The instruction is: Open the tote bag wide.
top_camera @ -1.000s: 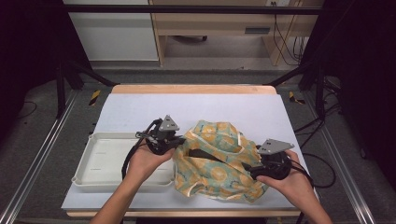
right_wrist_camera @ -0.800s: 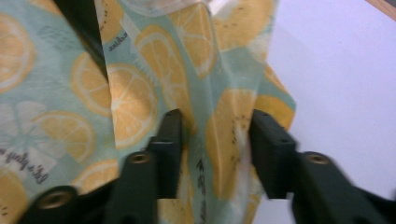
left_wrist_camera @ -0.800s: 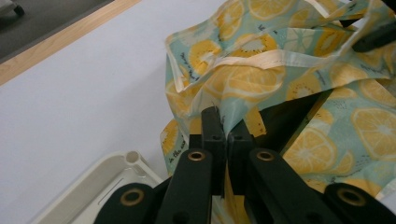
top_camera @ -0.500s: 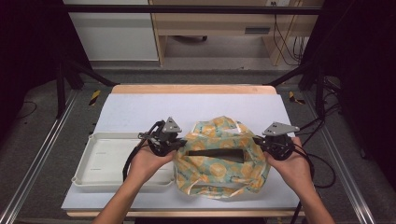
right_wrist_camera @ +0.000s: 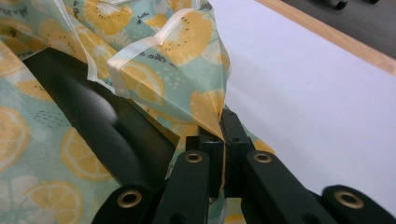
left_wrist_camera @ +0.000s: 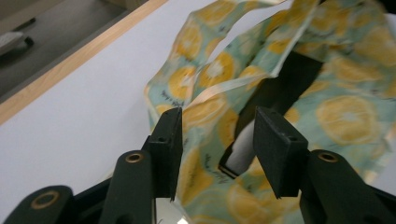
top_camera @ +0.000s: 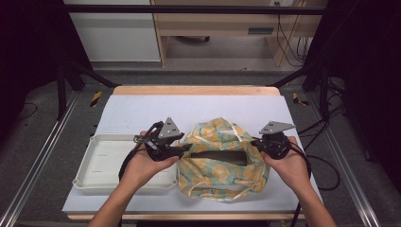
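Thin lemon-print bag (top_camera: 222, 158) lies on the table (top_camera: 142, 111), mouth stretched between both grippers. Right gripper (right_wrist_camera: 223, 140) has its jaws clamped on the rim; left gripper (left_wrist_camera: 217, 140) stands with jaws apart around the opposite edge, so that side could slip free and collapse. Small script on the fabric is unreadable.

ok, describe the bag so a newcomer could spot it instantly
Start at the white table; the bag lies on its near half, between the two hands, right of the white tray. The left gripper is open at its left edge, and the right gripper pinches its right edge. It is the one patterned thing there: soft mint fabric printed with yellow lemon slices, mouth pulled open on something black.
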The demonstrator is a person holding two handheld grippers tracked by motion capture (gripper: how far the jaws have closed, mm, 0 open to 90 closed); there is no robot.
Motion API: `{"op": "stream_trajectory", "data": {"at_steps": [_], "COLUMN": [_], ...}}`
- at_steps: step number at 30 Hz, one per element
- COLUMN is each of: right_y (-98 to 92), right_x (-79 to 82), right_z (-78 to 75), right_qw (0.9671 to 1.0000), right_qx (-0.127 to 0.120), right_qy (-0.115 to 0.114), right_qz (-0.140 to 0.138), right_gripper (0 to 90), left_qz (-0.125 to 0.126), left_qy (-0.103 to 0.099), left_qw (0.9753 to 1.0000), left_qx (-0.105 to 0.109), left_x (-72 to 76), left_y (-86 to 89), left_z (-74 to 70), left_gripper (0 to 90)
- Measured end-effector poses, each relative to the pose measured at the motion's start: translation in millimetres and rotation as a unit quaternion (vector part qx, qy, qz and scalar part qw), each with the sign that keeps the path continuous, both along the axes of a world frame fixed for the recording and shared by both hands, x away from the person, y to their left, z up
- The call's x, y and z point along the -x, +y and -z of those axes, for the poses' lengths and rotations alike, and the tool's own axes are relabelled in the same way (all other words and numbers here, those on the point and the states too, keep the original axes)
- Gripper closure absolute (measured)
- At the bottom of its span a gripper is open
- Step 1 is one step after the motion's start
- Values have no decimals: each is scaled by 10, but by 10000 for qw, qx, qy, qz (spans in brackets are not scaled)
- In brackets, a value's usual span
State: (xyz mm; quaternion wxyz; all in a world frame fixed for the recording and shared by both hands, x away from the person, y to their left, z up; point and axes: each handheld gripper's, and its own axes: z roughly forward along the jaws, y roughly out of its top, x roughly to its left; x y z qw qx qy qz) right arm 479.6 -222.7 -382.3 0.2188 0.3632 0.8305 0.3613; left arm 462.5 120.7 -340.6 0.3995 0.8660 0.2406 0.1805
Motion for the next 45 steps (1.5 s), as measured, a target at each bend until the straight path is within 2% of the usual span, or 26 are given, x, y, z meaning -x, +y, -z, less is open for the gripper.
{"op": "stream_trajectory", "data": {"at_steps": [3, 6, 10, 14, 16, 19, 23, 26, 28, 29, 34, 35, 38, 43, 45], "right_y": [-5, 10, 26, 25, 19, 19, 22, 21, 13, 12, 16, 17, 18, 13, 10], "right_x": [-24, -12, 20, 32, 32, 38, 46, 47, 39, 36, 28, 26, 22, 5, -13], "right_z": [28, 41, 30, 7, -1, 0, 1, -10, -20, -21, -16, -15, -16, -6, 8], "right_qw": [10000, 9999, 9998, 9997, 9997, 9996, 9996, 9996, 9996, 9997, 9997, 9997, 9997, 9998, 9998], "right_qx": [-34, -62, -77, -85, -98, -96, -90, -95, -111, -117, -104, -105, -115, -116, -107], "right_qy": [82, 102, 109, 127, 129, 160, 158, 166, 158, 153, 146, 142, 134, 114, 126], "right_qz": [-9, -50, -115, -175, -192, -202, -217, -209, -182, -175, -167, -164, -158, -96, -65], "right_gripper": [899, 898, 894, 892, 891, 888, 886, 886, 886, 886, 886, 886, 886, 888, 890], "left_qz": [340, 619, 742, 928, 1039, 1027, 1142, 1284, 1312, 1253, 1352, 1323, 1281, 1284, 1330], "left_qy": [131, 278, 541, 682, 750, 855, 962, 990, 999, 973, 877, 835, 846, 915, 923], "left_qw": [9991, 9968, 9949, 9916, 9896, 9871, 9833, 9796, 9781, 9793, 9782, 9788, 9781, 9784, 9772], "left_qx": [-200, -415, -407, -597, -658, -880, -1036, -1189, -1270, -1258, -1307, -1319, -1409, -1339, -1373], "left_x": [34, 9, -66, -122, -142, -183, -180, -149, -134, -118, -59, -47, -32, -5, 6], "left_y": [-110, -251, -374, -482, -525, -563, -574, -587, -589, -588, -568, -564, -559, -544, -541], "left_z": [43, 194, 354, 456, 498, 572, 621, 643, 648, 648, 629, 629, 652, 661, 643], "left_gripper": [509, 455, 351, 279, 257, 213, 220, 254, 332, 352, 545, 575, 667, 865, 898]}}
